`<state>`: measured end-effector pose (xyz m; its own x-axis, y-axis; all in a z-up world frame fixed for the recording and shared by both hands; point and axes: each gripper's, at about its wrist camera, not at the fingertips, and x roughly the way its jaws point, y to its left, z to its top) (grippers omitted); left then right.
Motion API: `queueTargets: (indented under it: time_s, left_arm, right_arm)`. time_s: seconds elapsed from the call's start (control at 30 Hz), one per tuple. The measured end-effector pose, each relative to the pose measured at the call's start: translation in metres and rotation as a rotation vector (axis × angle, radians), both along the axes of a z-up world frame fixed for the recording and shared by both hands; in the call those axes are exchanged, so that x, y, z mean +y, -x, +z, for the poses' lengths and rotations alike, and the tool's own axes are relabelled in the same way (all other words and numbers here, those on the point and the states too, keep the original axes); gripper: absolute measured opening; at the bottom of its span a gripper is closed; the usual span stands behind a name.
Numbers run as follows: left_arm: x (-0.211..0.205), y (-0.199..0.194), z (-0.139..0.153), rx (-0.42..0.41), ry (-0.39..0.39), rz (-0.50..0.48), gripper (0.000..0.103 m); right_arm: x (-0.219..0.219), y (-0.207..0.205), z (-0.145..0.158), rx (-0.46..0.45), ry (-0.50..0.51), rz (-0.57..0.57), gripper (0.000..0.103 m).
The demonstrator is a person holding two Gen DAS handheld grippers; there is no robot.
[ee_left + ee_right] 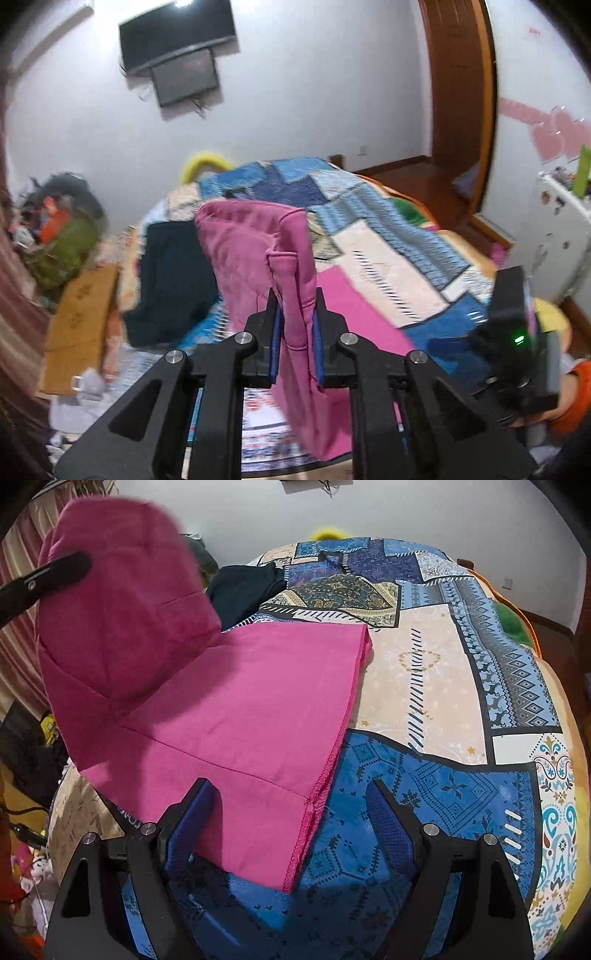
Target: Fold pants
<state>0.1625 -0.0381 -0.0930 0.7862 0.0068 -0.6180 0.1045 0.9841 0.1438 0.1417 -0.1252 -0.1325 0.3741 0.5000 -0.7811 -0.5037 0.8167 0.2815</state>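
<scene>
The left tool (297, 306) is clamped on a thick fold of the pink pants (236, 701) and holds that end up, at the upper left of the right wrist view. From there the pants run down to the lower centre, flat on the patterned bed (424, 686). The right tool (291, 805) stands apart, empty, over the near hem. The cloth looks smooth, with one stitched edge.

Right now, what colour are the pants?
Pink pants, clearest in the right wrist view.
</scene>
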Motion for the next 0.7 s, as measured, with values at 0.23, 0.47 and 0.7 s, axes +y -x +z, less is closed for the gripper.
queueTargets:
  time_s: [0.23,0.47,0.7]
  left_arm:
    - [-0.002,-0.023,-0.016,0.153,0.192,-0.069,0.013]
    - [-0.003,-0.029,-0.037,0.269,0.267,-0.114,0.022]
    - [0.007,-0.017,-0.034,0.291,0.273,-0.138,0.045]
  right_arm:
    - [0.000,0.000,-0.001,0.004,-0.010,-0.004,0.081]
    - [-0.001,0.000,-0.001,0.006,-0.011,-0.003,0.081]
    - [-0.001,-0.001,-0.001,0.011,-0.014,-0.007,0.082]
